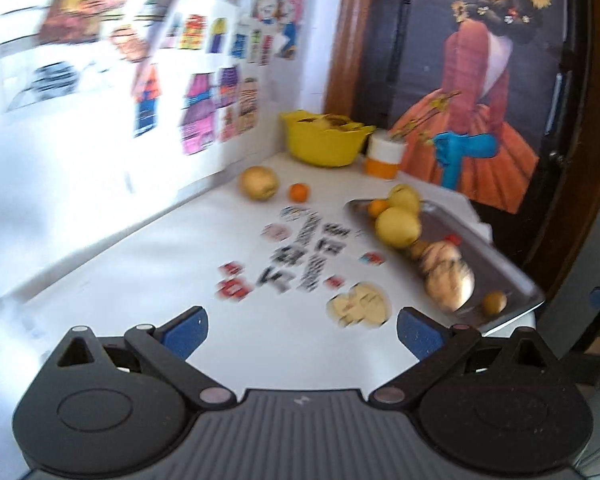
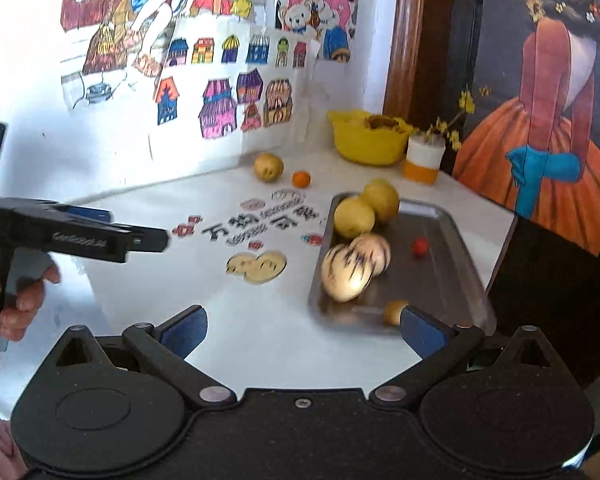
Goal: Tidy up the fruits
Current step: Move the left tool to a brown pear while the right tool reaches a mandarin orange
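Observation:
A metal tray [image 2: 456, 264] on the white table holds two yellow pears [image 2: 354, 217], two striped pale melons [image 2: 346, 272], a small red fruit [image 2: 420, 246] and a small brown fruit [image 2: 394, 312]. The same tray [image 1: 496, 268] shows in the left wrist view, with a small orange [image 1: 376, 207] behind the pears. Loose on the table near the wall lie a yellow-brown pear [image 1: 259, 183] and a small orange [image 1: 299, 192]. My left gripper [image 1: 302, 334] is open and holds nothing. My right gripper [image 2: 302, 330] is open too, just short of the tray's near end.
A yellow bowl [image 2: 366, 140] and an orange-and-white cup [image 2: 422, 158] with flowers stand at the back corner. Printed stickers [image 2: 260, 224] cover the table's middle. Drawings hang on the left wall. A hand [image 2: 20, 292] holds the left gripper's handle at the left.

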Demonstrator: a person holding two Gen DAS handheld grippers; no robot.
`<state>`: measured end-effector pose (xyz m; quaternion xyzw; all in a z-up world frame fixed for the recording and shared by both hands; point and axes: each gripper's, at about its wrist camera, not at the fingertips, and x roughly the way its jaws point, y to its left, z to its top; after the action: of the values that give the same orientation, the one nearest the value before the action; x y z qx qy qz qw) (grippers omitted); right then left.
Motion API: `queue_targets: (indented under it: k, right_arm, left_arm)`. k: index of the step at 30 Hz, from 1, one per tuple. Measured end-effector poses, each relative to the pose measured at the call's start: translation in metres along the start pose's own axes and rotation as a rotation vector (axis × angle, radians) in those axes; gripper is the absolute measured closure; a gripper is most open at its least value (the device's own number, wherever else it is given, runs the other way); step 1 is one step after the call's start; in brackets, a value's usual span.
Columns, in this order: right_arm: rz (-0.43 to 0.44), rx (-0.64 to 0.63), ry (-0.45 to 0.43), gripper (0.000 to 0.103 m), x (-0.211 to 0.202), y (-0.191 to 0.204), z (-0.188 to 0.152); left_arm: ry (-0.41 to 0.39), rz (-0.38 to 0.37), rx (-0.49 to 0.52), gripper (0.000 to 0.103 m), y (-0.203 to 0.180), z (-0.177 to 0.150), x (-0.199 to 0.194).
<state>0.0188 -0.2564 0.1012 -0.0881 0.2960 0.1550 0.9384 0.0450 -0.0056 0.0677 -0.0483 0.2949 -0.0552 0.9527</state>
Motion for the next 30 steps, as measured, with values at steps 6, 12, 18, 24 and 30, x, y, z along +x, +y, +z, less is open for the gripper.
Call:
queue_targets:
  k: [6,12,18,24,30]
  right_arm:
    - [-0.003,0.043,0.023,0.001,-0.005,0.023,-0.010]
    - [0.021,0.059,0.006,0.001,-0.004,0.042,-0.006]
    - [0.085,-0.031,0.032,0.001,0.013,0.052,0.029]
    - [0.156,-0.174,0.002,0.001,0.034,0.037,0.125]
    - [0.200,-0.294,-0.033,0.001,0.091,0.012,0.233]
  left_arm:
    - [0.044,0.048,-0.047,0.001,0.025,-0.027,-0.025]
    - [0.083,0.107,-0.107,0.001,0.051,-0.034,-0.032]
    - [0.070,0.139,-0.073,0.001,0.068,-0.001,-0.017]
    - [-0.006,0.111,-0.001,0.001,0.064,0.065,0.038]
    - [-0.084,0.026,0.115,0.001,0.049,0.112,0.110]
